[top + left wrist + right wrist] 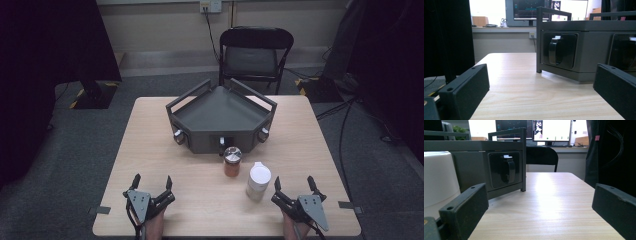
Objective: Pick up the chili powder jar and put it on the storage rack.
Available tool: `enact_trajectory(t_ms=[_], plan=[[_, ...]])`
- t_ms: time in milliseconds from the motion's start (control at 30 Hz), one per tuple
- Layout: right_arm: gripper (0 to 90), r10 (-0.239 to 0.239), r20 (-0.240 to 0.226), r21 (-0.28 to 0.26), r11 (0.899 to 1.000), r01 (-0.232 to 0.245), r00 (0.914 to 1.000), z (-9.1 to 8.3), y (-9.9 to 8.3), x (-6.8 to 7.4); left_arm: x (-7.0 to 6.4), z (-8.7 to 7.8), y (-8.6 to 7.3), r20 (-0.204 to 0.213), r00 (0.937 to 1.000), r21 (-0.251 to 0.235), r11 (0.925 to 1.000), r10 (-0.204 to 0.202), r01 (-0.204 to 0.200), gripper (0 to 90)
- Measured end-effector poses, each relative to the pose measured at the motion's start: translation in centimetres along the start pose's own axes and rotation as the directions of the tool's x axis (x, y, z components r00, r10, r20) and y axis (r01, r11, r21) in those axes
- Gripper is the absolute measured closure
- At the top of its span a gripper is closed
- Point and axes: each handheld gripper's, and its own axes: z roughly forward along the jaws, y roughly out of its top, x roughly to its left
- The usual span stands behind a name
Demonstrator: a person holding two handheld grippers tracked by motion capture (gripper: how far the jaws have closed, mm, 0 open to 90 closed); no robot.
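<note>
A dark grey angular rack (220,114) with knobs on its front faces stands at the table's middle back. In front of it are a small jar with orange contents and a metal lid (232,161) and a taller white-lidded jar (258,181). My left gripper (151,183) rests open near the front left edge, nothing between its jaws. My right gripper (294,184) rests open at the front right, just right of the white-lidded jar (437,177). The left gripper view looks at the rack (584,47) across bare wood; the right gripper view shows the rack (486,165) too.
The light wooden table (165,155) has bare room at its left and right sides. A black folding chair (255,52) stands behind the table. Dark curtains hang at both sides, and cables run over the floor at the right.
</note>
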Motion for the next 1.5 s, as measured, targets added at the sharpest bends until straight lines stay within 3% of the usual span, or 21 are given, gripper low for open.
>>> enact_trajectory(t_ms=[467, 867, 1067, 1300, 1500], plan=[[0.0, 0.000, -0.003, 0.000, 1.000, 0.000, 1.0000, 0.0, 0.0, -0.1, 0.1, 0.2, 0.1, 0.003, 1.0000, 0.003, 1.0000, -0.003, 0.003, 0.0], [0.0, -0.002, -0.004, -0.002, 1.000, 0.002, 1.0000, 0.0, 0.0, -0.1, 0.1, 0.3, 0.7, 0.061, 0.9970, 0.013, 0.9988, -0.048, 0.047, 0.0], [0.0, -0.001, -0.007, -0.001, 1.000, 0.001, 1.0000, 0.0, 0.0, -0.1, -0.2, 0.7, 1.7, 0.128, 0.9883, 0.020, 0.9965, -0.083, 0.081, 0.0], [0.0, -0.002, -0.005, -0.002, 1.000, 0.002, 1.0000, 0.0, 0.0, -0.1, -0.8, 1.1, 2.6, 0.174, 0.9826, 0.005, 0.9979, -0.065, 0.065, 0.0], [0.0, -0.002, -0.006, -0.001, 1.000, 0.002, 1.0000, 0.0, 0.0, -0.1, -1.0, 1.4, 3.0, 0.206, 0.9757, 0.021, 0.9971, -0.076, 0.074, 0.0]])
